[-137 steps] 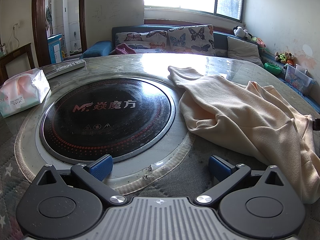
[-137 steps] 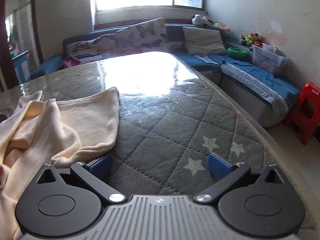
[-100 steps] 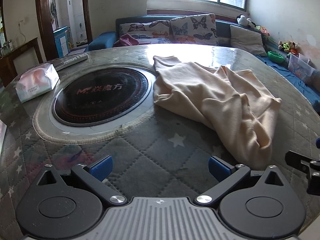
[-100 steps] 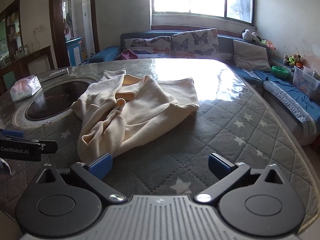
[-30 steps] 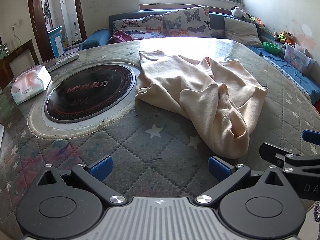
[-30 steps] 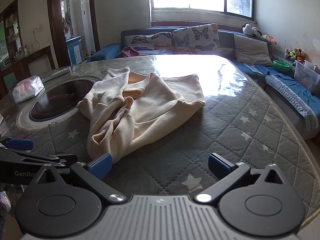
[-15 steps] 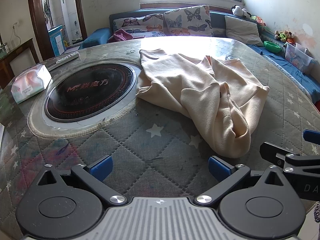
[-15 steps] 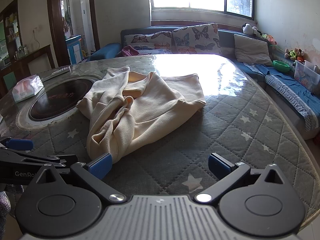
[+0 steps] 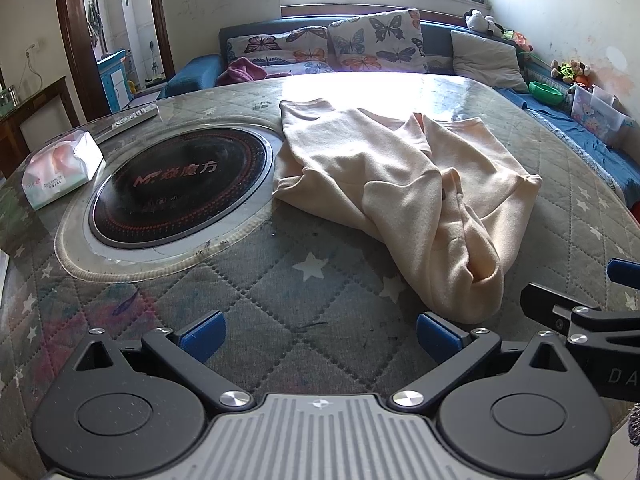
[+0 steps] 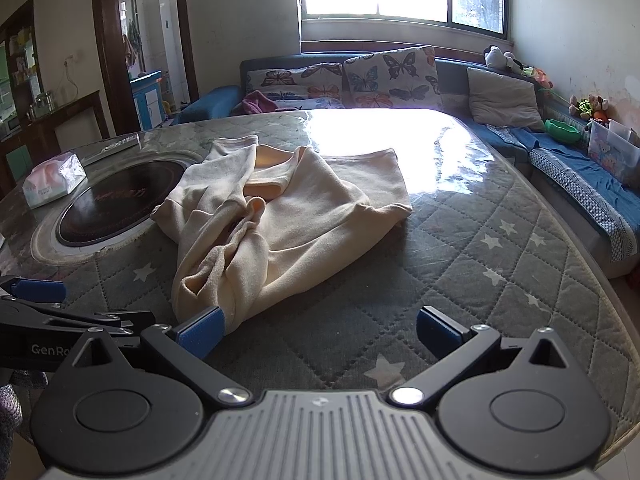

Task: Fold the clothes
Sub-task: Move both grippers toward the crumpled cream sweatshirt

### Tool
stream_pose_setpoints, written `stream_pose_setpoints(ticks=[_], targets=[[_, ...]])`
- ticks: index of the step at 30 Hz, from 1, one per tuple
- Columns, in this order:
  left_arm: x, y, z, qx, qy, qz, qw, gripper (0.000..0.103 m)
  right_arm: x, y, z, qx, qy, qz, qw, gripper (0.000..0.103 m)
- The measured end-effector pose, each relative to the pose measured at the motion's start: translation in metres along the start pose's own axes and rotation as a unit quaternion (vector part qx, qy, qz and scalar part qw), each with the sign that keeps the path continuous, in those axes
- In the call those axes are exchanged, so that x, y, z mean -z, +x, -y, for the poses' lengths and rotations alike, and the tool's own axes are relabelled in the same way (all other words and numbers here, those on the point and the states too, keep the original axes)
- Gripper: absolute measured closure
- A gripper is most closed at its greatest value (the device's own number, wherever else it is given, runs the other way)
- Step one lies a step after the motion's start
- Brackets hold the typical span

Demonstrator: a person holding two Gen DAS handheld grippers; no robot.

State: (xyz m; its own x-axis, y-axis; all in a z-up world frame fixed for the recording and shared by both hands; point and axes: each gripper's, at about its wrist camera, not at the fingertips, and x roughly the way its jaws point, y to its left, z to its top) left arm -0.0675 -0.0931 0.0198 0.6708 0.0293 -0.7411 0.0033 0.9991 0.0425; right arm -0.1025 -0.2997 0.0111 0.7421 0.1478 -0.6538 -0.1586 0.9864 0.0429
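Two grippers: left gripper and right gripper at frame bottom, fingers spread wide, holding nothing.
Garment: cream sweatshirt crumpled mid-frame on the quilted table.
Beyond: induction hob, tissue pack left.
Progress: folding unstarted; spreading flat comes first.

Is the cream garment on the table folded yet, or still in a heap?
Still in a heap: the cream garment lies crumpled, its sleeves bunched unevenly across the quilted table.
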Motion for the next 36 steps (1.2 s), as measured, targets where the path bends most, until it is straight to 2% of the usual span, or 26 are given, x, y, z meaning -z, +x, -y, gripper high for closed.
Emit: stream_pose_setpoints(ticks=[36], targets=[[-0.012, 0.009, -0.002, 0.000, 0.006, -0.005, 1.0000, 0.000, -0.012, 0.008, -0.002, 0.000, 0.001, -0.004, 1.000, 0.000]])
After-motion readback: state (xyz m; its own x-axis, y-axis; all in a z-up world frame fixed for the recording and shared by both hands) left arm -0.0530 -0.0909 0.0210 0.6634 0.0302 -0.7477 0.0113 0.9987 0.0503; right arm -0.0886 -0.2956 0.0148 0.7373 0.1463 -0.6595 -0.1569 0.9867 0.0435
